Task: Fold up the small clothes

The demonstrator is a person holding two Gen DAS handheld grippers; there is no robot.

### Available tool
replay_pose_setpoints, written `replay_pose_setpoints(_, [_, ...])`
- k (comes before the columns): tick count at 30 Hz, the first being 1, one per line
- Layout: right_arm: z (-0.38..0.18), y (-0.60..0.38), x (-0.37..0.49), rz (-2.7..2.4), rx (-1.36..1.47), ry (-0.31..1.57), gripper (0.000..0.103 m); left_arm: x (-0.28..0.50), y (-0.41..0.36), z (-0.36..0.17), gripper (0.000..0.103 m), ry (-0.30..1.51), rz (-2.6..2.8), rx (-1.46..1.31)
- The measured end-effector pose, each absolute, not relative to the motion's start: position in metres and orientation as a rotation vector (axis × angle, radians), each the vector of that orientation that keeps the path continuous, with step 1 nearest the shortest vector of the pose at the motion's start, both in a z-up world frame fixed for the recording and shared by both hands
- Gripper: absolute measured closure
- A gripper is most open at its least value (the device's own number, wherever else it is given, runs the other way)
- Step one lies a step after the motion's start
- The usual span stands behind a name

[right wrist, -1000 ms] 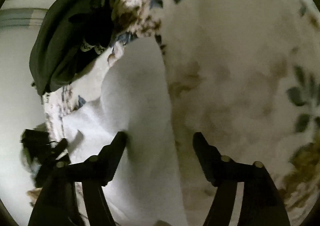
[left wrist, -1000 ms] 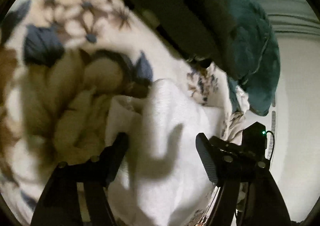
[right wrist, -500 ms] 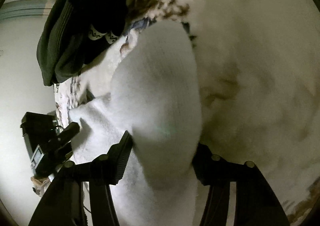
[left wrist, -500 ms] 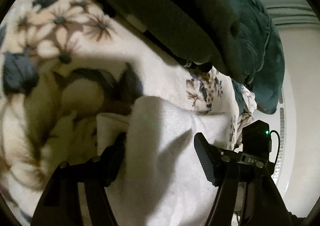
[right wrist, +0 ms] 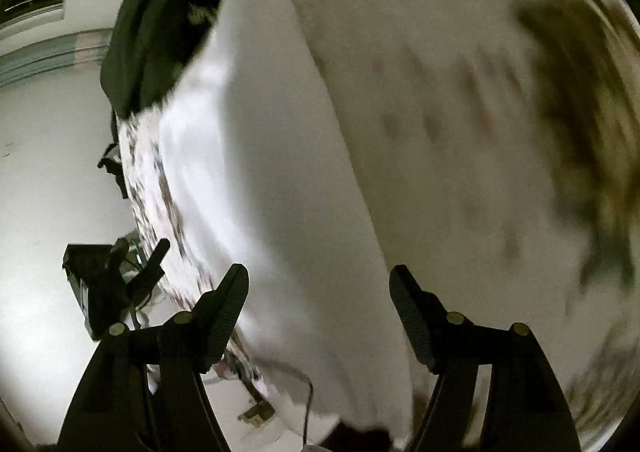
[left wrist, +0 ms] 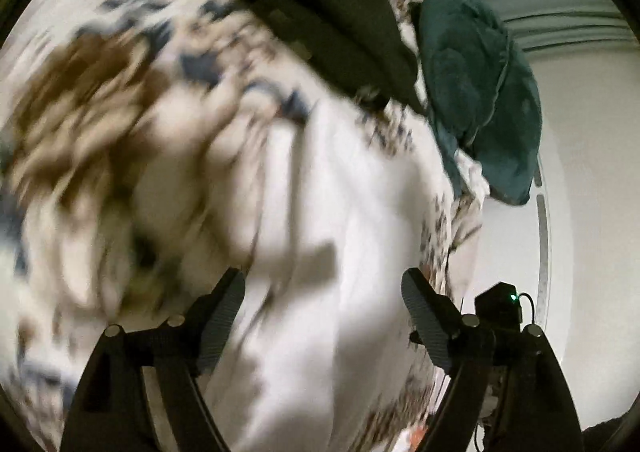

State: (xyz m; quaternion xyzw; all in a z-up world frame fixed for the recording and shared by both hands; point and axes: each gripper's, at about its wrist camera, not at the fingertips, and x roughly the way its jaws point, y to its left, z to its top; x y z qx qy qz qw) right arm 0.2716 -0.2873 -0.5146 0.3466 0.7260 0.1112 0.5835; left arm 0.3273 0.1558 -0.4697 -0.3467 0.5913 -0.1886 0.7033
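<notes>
White cloth (left wrist: pixel 344 252): soft, light, limp, lying ahead of and between your spread, empty jaws on left gripper (left wrist: pixel 322 318) and right gripper (right wrist: pixel 318 308); you should pinch a hemmed edge.

Dim light, heavy motion blur, fisheye edge warp, dark vignette, hard shadows.

towel (left wrist: pixel 340 252) lying on blanket (left wrist: pixel 120 132), folded garment (left wrist: pixel 332 12) behind it, another garment (left wrist: pixel 480 92) right of that
</notes>
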Motion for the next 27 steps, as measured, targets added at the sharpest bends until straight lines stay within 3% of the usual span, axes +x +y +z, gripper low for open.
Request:
replay_pose_setpoints(5, [-0.506, -0.268, 0.176, 0.194, 0.764, 1.767, 0.028, 0.245, 0.162, -0.483, 0.023, 1.452, -0.388, -0.694])
replay_pose_setpoints(14, [-0.572, -0.228, 0.074, 0.094, 0.725, 1.886, 0.028, 0.15, 0.143, -0.557, 0.023, 1.69, -0.378, -0.565])
replay_pose_setpoints(18, [-0.592, -0.209, 0.065, 0.086, 0.744, 1.866, 0.028, 0.147, 0.127, -0.56, 0.027, 1.606, -0.463, -0.703])
replay_pose_setpoints(19, [-0.594, -0.206, 0.063, 0.086, 0.76, 1.855, 0.028, 0.148, 0.121, -0.555, 0.032, 1.586, -0.499, -0.753])
replay_pose_setpoints(21, [-0.595, -0.208, 0.057, 0.088, 0.793, 1.84, 0.028, 0.149, 0.116, -0.547, 0.057, 1.538, -0.564, -0.931])
replay_pose_setpoints(25, [-0.592, -0.225, 0.045, 0.089, 0.872, 1.814, 0.028, 0.147, 0.116, -0.542, 0.057, 1.4, -0.651, -1.369])
replay_pose_setpoints(27, [-0.592, -0.227, 0.041, 0.09, 0.895, 1.808, 0.028, 0.143, 0.128, -0.548, 0.057, 1.377, -0.61, -1.419])
